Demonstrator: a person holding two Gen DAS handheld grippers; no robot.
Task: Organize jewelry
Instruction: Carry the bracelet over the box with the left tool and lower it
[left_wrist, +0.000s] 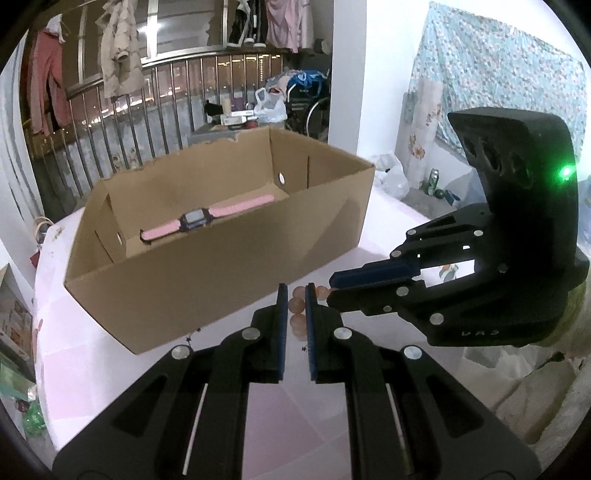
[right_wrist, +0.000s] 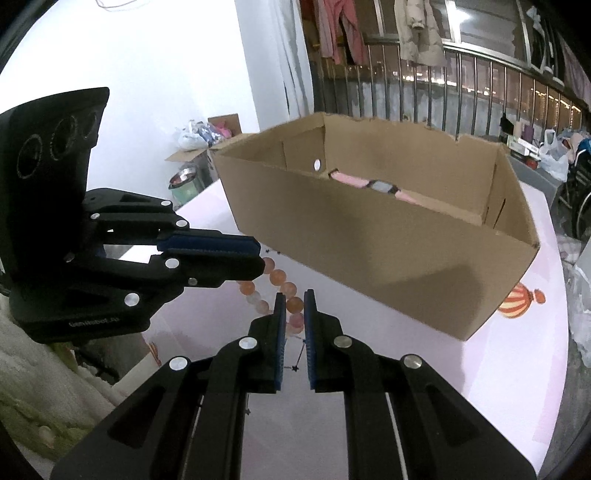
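Beside the box (left_wrist: 221, 258), the bead bracelet (right_wrist: 280, 277) is pinched by both grippers, left gripper (left_wrist: 296, 295) and right gripper (right_wrist: 294, 302), fingers nearly closed. Beads are judged hard and slippery, the string limp; hold is best taken across single beads.

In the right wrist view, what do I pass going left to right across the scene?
Left gripper → bead bracelet → cardboard box, with the pink watch inside → balloon print on the tablecloth.

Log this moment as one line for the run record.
left tool: shut on bead bracelet | right tool: shut on bead bracelet | pink watch: in cardboard box | bracelet: outside box, in front of it
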